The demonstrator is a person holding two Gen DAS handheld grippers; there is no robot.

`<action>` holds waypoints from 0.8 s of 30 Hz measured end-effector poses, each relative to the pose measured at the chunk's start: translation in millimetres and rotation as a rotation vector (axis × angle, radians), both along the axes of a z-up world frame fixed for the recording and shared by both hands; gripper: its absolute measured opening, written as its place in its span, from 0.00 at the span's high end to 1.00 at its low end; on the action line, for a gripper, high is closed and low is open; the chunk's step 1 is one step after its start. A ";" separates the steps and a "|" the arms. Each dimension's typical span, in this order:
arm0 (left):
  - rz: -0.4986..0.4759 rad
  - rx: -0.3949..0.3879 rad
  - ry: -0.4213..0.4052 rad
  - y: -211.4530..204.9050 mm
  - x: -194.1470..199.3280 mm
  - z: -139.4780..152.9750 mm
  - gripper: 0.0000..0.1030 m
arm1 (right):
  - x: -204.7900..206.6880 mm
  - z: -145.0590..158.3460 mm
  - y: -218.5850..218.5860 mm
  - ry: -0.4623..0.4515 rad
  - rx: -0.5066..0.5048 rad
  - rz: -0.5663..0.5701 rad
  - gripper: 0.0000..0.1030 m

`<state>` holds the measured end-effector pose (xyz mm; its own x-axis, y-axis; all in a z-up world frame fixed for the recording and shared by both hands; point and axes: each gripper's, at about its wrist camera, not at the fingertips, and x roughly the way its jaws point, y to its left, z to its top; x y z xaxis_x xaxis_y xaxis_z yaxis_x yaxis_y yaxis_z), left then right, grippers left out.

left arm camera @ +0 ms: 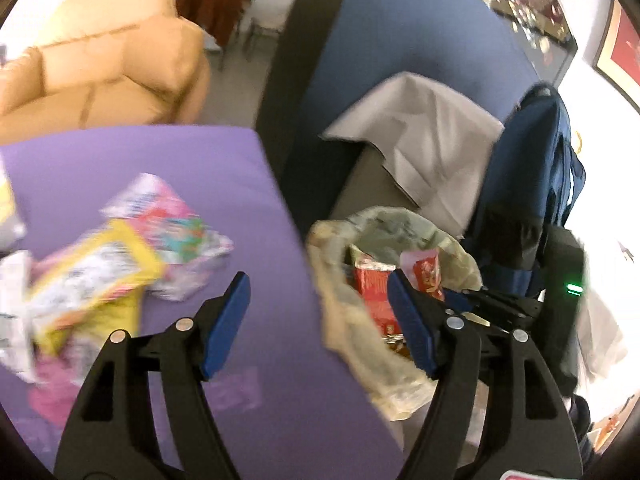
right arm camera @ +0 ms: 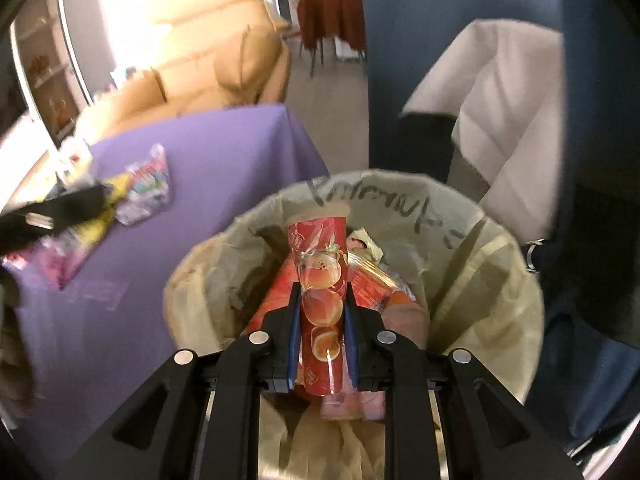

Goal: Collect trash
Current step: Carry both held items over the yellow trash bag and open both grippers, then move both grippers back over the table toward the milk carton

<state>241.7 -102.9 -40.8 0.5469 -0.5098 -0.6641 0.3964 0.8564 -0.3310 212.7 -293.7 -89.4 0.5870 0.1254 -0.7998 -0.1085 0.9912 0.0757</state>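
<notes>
My right gripper [right arm camera: 322, 292] is shut on a red snack wrapper [right arm camera: 320, 280] printed with round cakes and holds it over the open bin [right arm camera: 500, 264], which is lined with a pale bag. More red packets [right arm camera: 396, 300] lie inside. My left gripper [left arm camera: 320, 284] is open and empty above the purple table's [left arm camera: 132, 160] right edge, next to the bin [left arm camera: 332, 276]. Several colourful wrappers [left arm camera: 120, 248] lie on the table to its left; they also show in the right wrist view [right arm camera: 144, 192]. The right gripper shows in the left wrist view [left arm camera: 456, 300], over the bin.
A blue partition [left arm camera: 400, 40] stands behind the bin, with a white cloth [left arm camera: 424, 132] draped over a box. A blue bag [left arm camera: 532, 184] hangs at the right. A beige sofa [left arm camera: 112, 52] and a chair with a red cover [right arm camera: 332, 12] stand beyond the table.
</notes>
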 end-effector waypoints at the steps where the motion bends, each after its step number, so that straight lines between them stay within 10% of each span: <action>1: 0.017 0.000 -0.015 12.0 -3.3 3.0 0.35 | 4.7 -4.7 0.4 0.024 -0.001 -0.003 0.82; 11: 0.157 0.113 -0.071 110.3 -35.7 10.9 0.35 | 9.8 -16.1 -6.6 0.105 0.042 -0.047 0.80; 18: 0.283 0.077 -0.039 175.5 -48.2 3.2 0.35 | -1.4 2.9 7.0 0.052 -0.022 -0.034 0.49; 24: 0.340 0.066 -0.040 207.1 -56.7 1.3 0.35 | -12.9 24.6 12.4 -0.033 -0.020 -0.002 0.43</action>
<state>185.0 104.2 -39.5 0.7042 -0.2508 -0.6643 0.0966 0.9607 -0.2603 199.8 -281.3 -64.9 0.6133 0.1089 -0.7823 -0.1090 0.9926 0.0527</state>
